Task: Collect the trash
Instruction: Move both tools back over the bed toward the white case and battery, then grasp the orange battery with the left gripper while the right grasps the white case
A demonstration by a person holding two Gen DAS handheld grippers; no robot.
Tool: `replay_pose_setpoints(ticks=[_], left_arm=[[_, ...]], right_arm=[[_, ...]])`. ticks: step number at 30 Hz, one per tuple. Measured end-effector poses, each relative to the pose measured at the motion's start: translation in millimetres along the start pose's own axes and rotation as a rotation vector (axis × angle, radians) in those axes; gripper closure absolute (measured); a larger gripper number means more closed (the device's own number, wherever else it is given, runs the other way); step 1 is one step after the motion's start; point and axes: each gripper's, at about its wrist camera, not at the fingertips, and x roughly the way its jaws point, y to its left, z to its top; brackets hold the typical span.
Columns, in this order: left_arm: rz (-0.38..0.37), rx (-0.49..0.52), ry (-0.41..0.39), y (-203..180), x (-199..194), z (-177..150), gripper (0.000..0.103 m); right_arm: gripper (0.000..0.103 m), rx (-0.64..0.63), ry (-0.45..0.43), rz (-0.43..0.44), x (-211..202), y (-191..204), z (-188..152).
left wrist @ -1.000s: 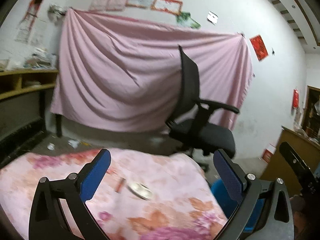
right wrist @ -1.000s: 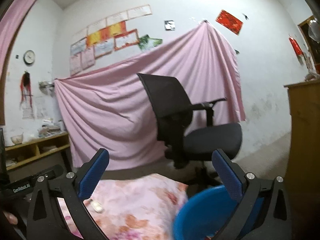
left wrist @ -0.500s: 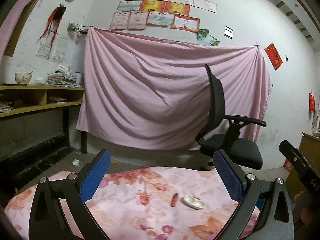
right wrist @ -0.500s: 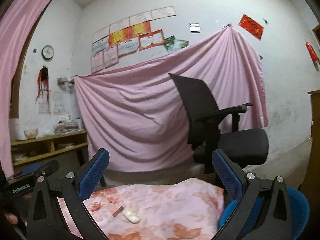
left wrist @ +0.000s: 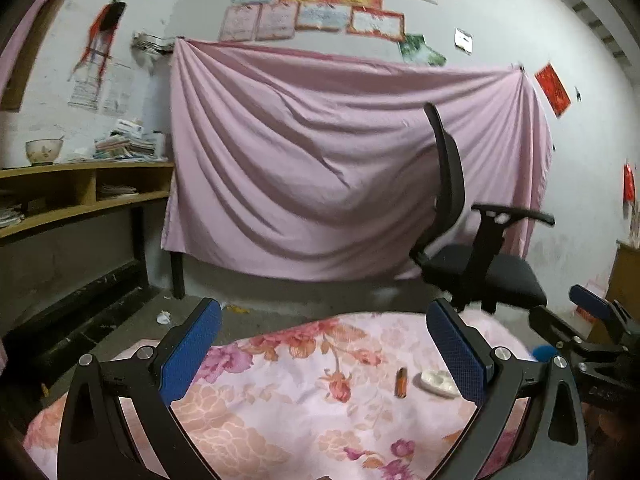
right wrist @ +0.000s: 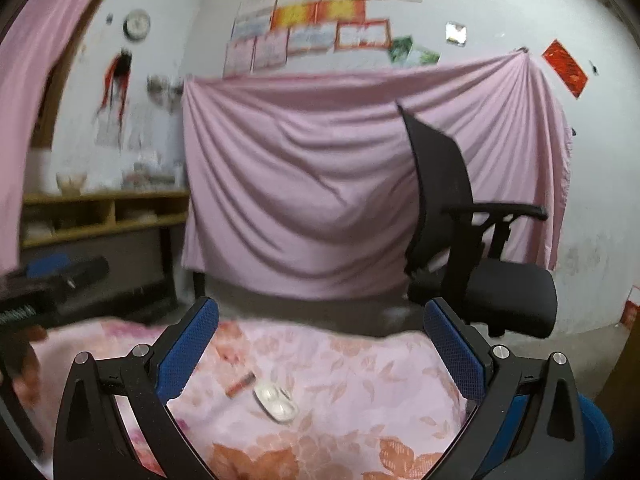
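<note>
A small brown-orange stick point(left wrist: 401, 382) and a white plastic blister tray point(left wrist: 438, 383) lie side by side on the floral pink cloth point(left wrist: 280, 400). The right wrist view shows the same stick point(right wrist: 240, 384) and white tray point(right wrist: 276, 400) on the cloth point(right wrist: 360, 380). My left gripper point(left wrist: 320, 352) hangs open above the cloth, with both items below and in front of its right finger. My right gripper point(right wrist: 320, 352) is also open and empty, the items lying below its left finger. A blue bin point(right wrist: 596, 432) sits low behind the right gripper's right finger.
A black office chair point(left wrist: 472, 248) stands past the cloth-covered surface, in front of a pink sheet point(left wrist: 340, 168) hung on the wall. Wooden shelves point(left wrist: 80, 196) run along the left. Bits of litter point(left wrist: 163, 316) lie on the floor. The right gripper point(left wrist: 592, 344) shows at the left view's right edge.
Both views have swung and dipped, so more of the floral cloth shows. The stick and white tray now lie nearer the left gripper's right finger. The blue bin has slid to the right view's lower right corner.
</note>
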Motion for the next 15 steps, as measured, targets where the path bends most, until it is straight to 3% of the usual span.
replay_pose_setpoints(ticks=[4,6,8,10,12,15], left_arm=[[-0.026,0.025,0.096,-2,20,-6,0.002],[-0.036,0.041,0.142,-4,31,-10,0.003],[-0.049,0.055,0.188,-8,43,-13,0.003],[-0.063,0.061,0.227,-13,54,-16,0.004],[-0.086,0.062,0.268,-14,65,-20,0.011],[-0.111,0.058,0.339,-15,81,-25,0.022]], right_arm=[[0.000,-0.001,0.147,0.031,27,3,-8],[0.005,-0.008,0.212,0.041,37,5,-14],[0.019,-0.011,0.283,0.062,48,6,-20],[0.021,-0.012,0.356,0.092,60,7,-26],[0.022,-0.018,0.428,0.127,71,11,-33],[0.031,-0.011,0.500,0.164,83,11,-40]])
